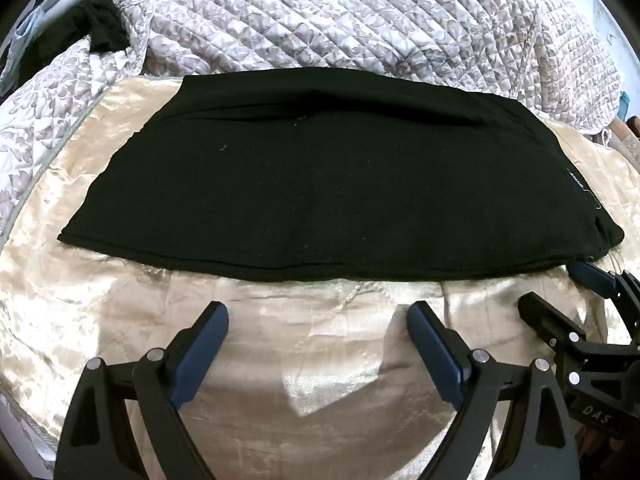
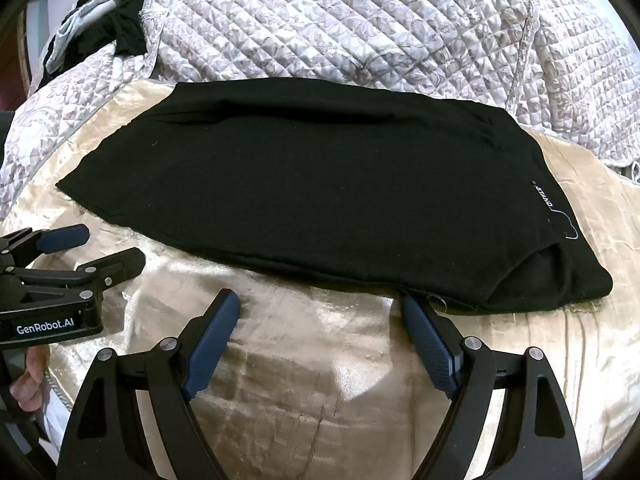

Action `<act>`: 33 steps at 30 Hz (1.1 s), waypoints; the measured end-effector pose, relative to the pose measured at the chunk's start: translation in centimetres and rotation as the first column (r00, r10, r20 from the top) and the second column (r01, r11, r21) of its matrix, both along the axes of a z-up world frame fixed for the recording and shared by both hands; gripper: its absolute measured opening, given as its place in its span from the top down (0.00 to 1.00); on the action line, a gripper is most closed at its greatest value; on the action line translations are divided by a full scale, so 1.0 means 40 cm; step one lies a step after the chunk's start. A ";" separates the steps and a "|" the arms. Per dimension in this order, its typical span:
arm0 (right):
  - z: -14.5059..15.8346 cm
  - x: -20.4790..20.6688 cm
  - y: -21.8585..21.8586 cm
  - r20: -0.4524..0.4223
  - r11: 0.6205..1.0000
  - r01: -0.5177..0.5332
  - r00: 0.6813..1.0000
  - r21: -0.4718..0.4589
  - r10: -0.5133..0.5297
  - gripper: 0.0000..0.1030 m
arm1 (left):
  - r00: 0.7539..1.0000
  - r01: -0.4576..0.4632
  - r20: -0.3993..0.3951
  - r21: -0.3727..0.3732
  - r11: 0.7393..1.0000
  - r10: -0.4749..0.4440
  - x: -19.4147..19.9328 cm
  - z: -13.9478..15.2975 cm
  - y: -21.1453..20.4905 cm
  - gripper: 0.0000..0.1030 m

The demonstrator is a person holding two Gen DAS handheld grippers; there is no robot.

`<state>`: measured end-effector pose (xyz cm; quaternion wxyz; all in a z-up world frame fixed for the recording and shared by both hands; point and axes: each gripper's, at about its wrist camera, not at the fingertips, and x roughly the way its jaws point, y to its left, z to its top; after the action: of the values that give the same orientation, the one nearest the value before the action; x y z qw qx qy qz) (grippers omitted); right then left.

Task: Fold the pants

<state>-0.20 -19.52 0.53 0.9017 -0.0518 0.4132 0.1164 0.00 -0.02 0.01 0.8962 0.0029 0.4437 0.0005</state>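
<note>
My left tool [image 1: 318,312] and right tool [image 2: 320,302] gape empty; folded pants [image 1: 320,192] lie at twelve o'clock.

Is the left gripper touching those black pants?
Apart. The left wrist view shows the left gripper open, with cream fabric showing between its tips and the black pants.

The setting was a home bedroom. A quilted floral bedspread [image 1: 360,12] covered the bed, a cream satin sheet [image 1: 304,360] lay over it, and loose clothing [image 1: 80,20] was piled at the far corner.
</note>
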 end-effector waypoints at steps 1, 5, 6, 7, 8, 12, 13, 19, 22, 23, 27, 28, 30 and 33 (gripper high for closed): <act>0.000 0.000 0.000 0.000 1.000 0.000 1.000 0.000 0.000 0.19 | 1.000 -0.001 0.000 -0.003 1.000 0.001 0.000 0.000 0.001 0.10; -0.001 0.000 -0.001 -0.001 1.000 0.000 1.000 -0.002 0.000 0.19 | 1.000 -0.001 -0.003 -0.004 1.000 0.001 0.000 0.000 0.001 0.10; -0.001 0.000 -0.001 -0.001 1.000 0.000 1.000 -0.002 0.000 0.19 | 1.000 -0.001 -0.005 -0.004 1.000 0.001 0.000 0.000 0.001 0.10; -0.001 0.000 -0.001 -0.001 1.000 0.000 1.000 -0.002 0.000 0.19 | 1.000 -0.001 -0.005 -0.004 1.000 0.001 0.000 0.000 0.001 0.10; -0.001 0.000 -0.001 -0.001 1.000 0.000 1.000 -0.002 0.000 0.19 | 1.000 -0.001 -0.005 -0.005 1.000 0.001 -0.001 0.000 0.001 0.10; -0.001 0.000 -0.001 -0.002 1.000 0.001 1.000 -0.001 -0.001 0.19 | 1.000 -0.001 -0.008 -0.005 1.000 0.001 0.000 0.000 0.001 0.10; -0.001 0.000 -0.001 -0.002 1.000 0.001 1.000 -0.002 -0.001 0.19 | 1.000 -0.001 -0.008 -0.004 1.000 0.001 0.000 0.000 0.001 0.10; -0.002 0.000 -0.001 -0.002 1.000 0.001 1.000 -0.002 -0.001 0.19 | 1.000 0.001 -0.009 -0.004 1.000 -0.001 0.000 0.000 0.001 0.09; -0.002 -0.001 0.001 -0.002 1.000 0.001 1.000 -0.001 -0.001 0.19 | 1.000 0.001 -0.008 -0.002 1.000 -0.001 0.002 -0.002 -0.002 0.09; -0.002 -0.002 0.002 -0.003 1.000 0.001 1.000 -0.002 -0.001 0.19 | 1.000 0.001 -0.007 -0.002 1.000 -0.001 0.002 -0.003 -0.004 0.09; -0.002 -0.003 0.004 -0.006 1.000 -0.001 1.000 -0.003 0.001 0.19 | 1.000 0.001 -0.008 -0.003 1.000 -0.001 0.002 -0.003 -0.004 0.09; -0.002 -0.003 0.005 -0.008 1.000 -0.001 1.000 -0.003 0.001 0.19 | 1.000 0.001 -0.007 -0.003 1.000 -0.001 0.002 -0.003 -0.004 0.08; -0.002 0.001 -0.001 -0.008 1.000 -0.002 1.000 -0.004 0.002 0.19 | 1.000 0.001 -0.008 -0.001 1.000 -0.001 0.003 -0.003 -0.004 0.08; -0.002 0.001 0.000 -0.008 1.000 -0.002 1.000 -0.004 0.002 0.19 | 1.000 0.001 -0.009 -0.004 1.000 -0.001 0.003 -0.003 -0.003 0.08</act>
<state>-0.16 -19.52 0.43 0.8998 -0.0534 0.4171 0.1167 0.12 -0.14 -0.11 0.8942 0.0013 0.4476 -0.0008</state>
